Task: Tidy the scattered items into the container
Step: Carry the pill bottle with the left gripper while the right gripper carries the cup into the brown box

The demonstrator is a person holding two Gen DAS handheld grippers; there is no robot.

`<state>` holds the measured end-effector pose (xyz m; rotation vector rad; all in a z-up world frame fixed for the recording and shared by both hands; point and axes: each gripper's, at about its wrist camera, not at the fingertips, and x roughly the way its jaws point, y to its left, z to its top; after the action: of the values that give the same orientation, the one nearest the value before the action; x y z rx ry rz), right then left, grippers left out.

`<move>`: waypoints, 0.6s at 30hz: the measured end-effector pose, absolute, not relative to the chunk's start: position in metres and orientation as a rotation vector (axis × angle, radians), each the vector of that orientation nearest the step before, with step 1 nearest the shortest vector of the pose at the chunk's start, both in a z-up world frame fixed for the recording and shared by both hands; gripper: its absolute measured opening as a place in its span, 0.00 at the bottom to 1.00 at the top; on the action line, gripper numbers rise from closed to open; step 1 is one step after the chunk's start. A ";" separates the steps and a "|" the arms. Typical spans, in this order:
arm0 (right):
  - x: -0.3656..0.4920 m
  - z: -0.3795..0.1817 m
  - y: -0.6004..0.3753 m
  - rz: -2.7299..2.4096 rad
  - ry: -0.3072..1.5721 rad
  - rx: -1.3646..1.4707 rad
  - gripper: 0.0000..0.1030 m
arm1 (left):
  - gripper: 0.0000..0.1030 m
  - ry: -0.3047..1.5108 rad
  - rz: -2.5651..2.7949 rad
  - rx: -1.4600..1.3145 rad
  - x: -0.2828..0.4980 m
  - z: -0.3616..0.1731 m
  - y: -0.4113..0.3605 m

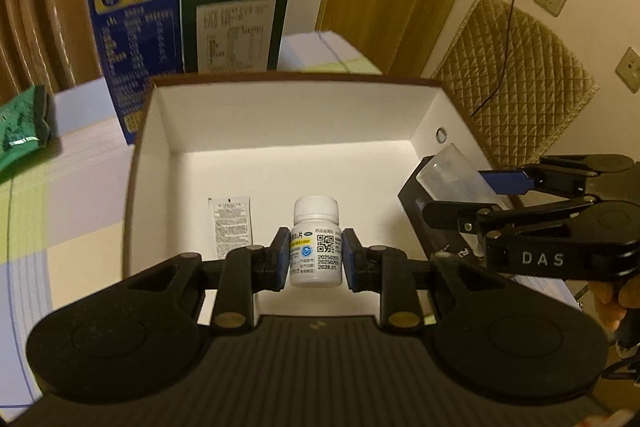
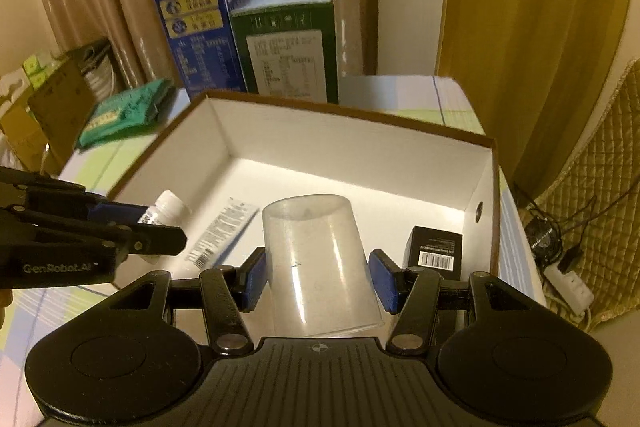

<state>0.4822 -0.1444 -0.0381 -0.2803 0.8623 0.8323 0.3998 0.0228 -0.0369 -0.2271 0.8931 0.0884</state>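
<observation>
The open white-walled box, the container for this task, sits on the bench covered in a pastel check cloth; it looks like stiff card, light enough to slide if nudged, so loads are best lowered in, not dropped against a wall. Next in size, a clear plastic cup is pinched across its wall by the right hand-held gripper, mouth toward the camera, poised over the near edge of the box. Judged thin, light and springy: the wall would bow under a hard squeeze and is smooth enough to slip, so a mid-body hold with modest pressure suits it. A black carton with a barcode already lies in the right corner of the box; rigid, flat-faced, easy. A printed sachet lies flat on the box floor; limp, thin, hard to pick except by an edge. Smallest of the carried things, a white pill bottle is clamped by the left hand-held gripper on its labelled body below the cap, held above the box interior. Rigid, light, round and glossy, so it could rotate between the pads; the grip across the cylinder's middle looks sound.
</observation>
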 end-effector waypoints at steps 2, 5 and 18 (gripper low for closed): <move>0.487 -0.045 -0.140 0.845 0.878 -0.303 0.51 | 0.22 0.912 0.094 -0.230 0.408 -0.044 0.024; 0.491 -0.057 -0.133 0.864 0.895 -0.351 0.51 | 0.22 0.939 0.096 -0.233 0.417 -0.054 0.027; 0.501 -0.083 -0.116 0.943 0.944 -0.484 0.51 | 0.22 1.063 0.111 -0.230 0.434 -0.089 0.036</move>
<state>0.5005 -0.1158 -0.0829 -0.4844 0.9438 0.9427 0.4343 0.0361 -0.0885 -0.2301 1.0631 0.1108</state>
